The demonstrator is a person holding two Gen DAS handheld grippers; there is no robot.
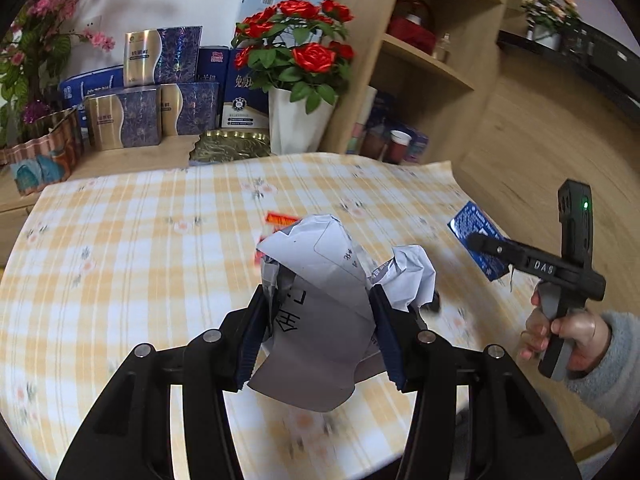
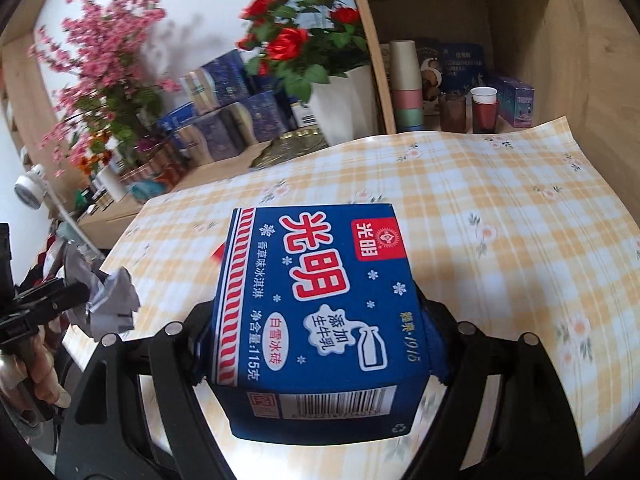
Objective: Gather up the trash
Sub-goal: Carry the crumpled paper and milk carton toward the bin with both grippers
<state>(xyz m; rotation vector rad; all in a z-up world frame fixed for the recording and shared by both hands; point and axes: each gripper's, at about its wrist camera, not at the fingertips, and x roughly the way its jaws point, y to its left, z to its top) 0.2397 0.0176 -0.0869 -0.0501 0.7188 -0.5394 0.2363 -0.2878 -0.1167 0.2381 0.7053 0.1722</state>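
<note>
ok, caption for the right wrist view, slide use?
Right gripper clamps a blue ice cream carton above the checked tablecloth.

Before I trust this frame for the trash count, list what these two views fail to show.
- Red wrapper on the table: left view, mostly behind the crumpled paper in the left gripper; print unreadable.
- Blue carton: right view, covers the right gripper's pads and the cloth beneath.
- No bin appears in either view.
- Table's near edge: blurred in both views.
</note>
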